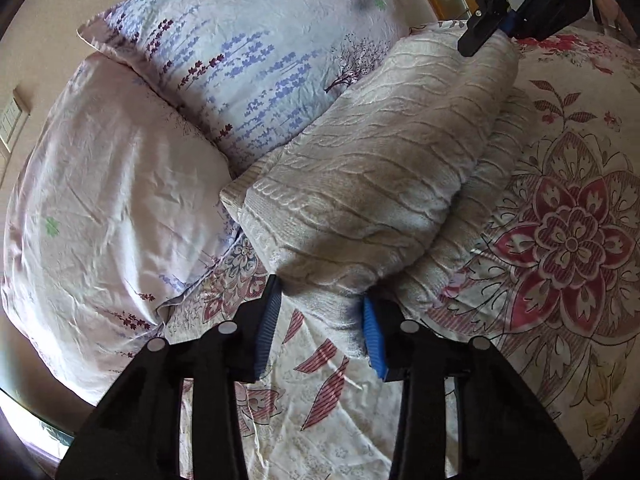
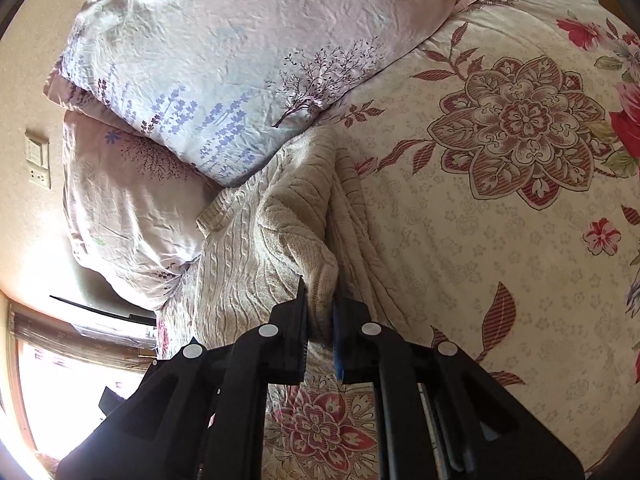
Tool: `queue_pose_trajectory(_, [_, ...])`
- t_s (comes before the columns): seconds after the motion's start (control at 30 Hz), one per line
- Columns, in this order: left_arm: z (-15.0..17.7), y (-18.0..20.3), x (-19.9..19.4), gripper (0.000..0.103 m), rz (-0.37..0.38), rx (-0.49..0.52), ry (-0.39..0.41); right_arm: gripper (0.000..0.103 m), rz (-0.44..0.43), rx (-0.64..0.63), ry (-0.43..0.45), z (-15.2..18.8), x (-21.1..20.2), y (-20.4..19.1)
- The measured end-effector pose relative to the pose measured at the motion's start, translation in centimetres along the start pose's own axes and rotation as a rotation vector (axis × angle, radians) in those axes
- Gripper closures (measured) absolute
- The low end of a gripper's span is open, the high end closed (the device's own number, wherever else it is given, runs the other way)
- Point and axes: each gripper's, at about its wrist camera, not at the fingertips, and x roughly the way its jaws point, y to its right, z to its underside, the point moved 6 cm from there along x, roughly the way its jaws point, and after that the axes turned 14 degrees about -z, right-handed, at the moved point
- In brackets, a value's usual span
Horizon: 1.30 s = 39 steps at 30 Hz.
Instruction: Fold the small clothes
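A beige cable-knit sweater (image 1: pixel 372 160) lies folded over on the floral bedspread (image 1: pixel 560 240), next to the pillows. My left gripper (image 1: pixel 320 312) stands with its jaws apart, one on each side of the sweater's near corner, with cloth between them. My right gripper (image 2: pixel 320 320) is shut on the sweater's (image 2: pixel 256 256) other end, the knit pinched between its pads. It also shows at the top right of the left wrist view (image 1: pixel 480 36), at the sweater's far end.
Two pale lavender-print pillows (image 1: pixel 240 48) (image 1: pixel 108 208) lie stacked to the left against the wall. A wall switch plate (image 2: pixel 38 164) and a bright window (image 2: pixel 80 380) sit on the left. The bedspread (image 2: pixel 500 240) stretches to the right.
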Motion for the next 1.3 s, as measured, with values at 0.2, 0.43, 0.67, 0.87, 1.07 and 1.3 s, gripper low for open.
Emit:
queue_pose_trajectory(0.2, [0.1, 0.4, -1.3, 0.086, 0.023, 0.016, 0.056, 0.093, -0.009, 0.015, -0.002, 0.2, 0.0, 0.1])
queue_pose_trajectory(0.43, [1.4, -1.6, -1.5, 0.095, 0.141, -0.137, 0.027, 0.093, 0.048, -0.002, 0.007, 0.7, -0.3, 0.2])
queue_pose_trajectory(0.67, [3.7, -0.4, -0.7, 0.095, 0.248, -0.158, -0.040, 0.093, 0.071, 0.073, -0.016, 2.5, 0.3, 2.9])
queue_pose_trajectory(0.87, [3.9, -3.8, -3.3, 0.053, 0.374, -0.284, 0.025, 0.051, 0.001, 0.005, 0.008, -0.2, -1.3, 0.1])
queue_pose_trajectory(1.07, [0.9, -8.1, -2.8, 0.027, 0.389, -0.451, 0.032, 0.031, -0.034, 0.018, 0.076, -6.9, -0.7, -0.4])
queue_pose_trajectory(1.3, [-5.2, -6.5, 2.7, 0.017, 0.439, -0.542, -0.129, 0.046, 0.036, 0.092, -0.037, -10.1, 5.5, 1.4])
